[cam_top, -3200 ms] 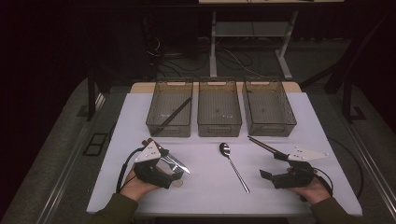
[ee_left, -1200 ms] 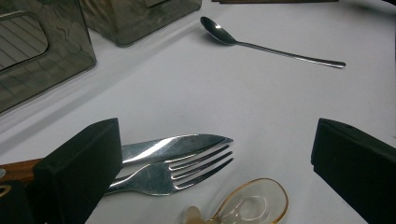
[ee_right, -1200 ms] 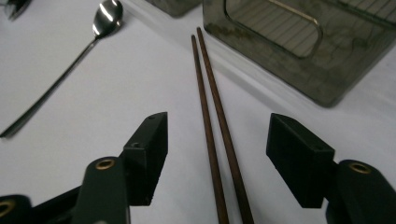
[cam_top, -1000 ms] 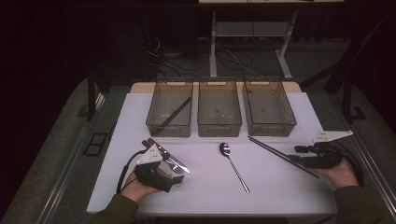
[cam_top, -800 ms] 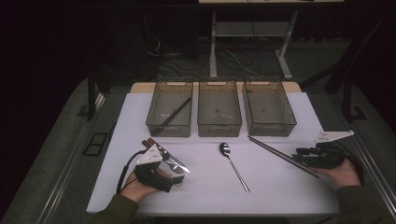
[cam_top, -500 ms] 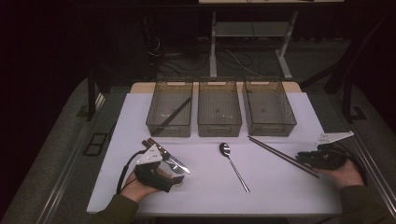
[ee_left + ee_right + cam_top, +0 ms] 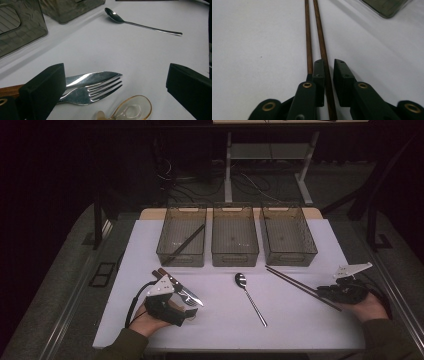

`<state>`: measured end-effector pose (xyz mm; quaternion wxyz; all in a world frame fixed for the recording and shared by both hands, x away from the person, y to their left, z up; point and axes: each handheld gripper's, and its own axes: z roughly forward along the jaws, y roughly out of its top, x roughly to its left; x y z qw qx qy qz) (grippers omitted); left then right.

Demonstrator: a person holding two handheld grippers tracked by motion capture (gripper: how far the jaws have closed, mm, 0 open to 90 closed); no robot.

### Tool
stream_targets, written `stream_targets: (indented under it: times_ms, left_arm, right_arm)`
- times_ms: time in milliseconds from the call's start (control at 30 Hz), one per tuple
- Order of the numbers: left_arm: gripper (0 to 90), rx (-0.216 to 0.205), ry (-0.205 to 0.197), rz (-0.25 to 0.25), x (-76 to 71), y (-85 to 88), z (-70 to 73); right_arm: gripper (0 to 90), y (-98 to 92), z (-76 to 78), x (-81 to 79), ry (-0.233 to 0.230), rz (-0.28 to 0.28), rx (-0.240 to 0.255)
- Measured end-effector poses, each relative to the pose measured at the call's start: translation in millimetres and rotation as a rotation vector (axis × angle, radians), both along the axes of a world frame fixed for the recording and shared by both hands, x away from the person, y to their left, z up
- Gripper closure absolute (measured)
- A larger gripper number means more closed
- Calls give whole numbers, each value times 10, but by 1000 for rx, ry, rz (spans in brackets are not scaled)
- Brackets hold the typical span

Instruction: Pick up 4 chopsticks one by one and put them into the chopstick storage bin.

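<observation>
Left gripper (image 7: 186, 306): near the table's (image 7: 300, 340) front left corner, fingers wide apart, nothing between the pads.
Knife (image 7: 90, 78) and fork (image 7: 92, 92): side by side on the table, just beside the left finger (image 7: 43, 93).
Spoon (image 7: 249, 296): middle of the table, toward the front edge.
Chopsticks (image 7: 322, 47): two, flat near the right edge.
Right gripper (image 7: 329, 68): fingers have just been closing; one chopstick lies between them, the other outside; a small gap on one side.
</observation>
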<state>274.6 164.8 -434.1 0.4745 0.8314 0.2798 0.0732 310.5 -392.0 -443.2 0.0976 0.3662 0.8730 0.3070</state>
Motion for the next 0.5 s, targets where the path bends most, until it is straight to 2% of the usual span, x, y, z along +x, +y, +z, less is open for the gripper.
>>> stream_targets:
  times_ms: [333,500]
  left_arm:
    - [19,3,0,-5,1,3,1]
    - [21,-1,0,-3,1,7,4]
  right_arm:
    - [834,5,-2,-11,-22,29,-15]
    - [837,-7,-1,-10,-21,39,-6]
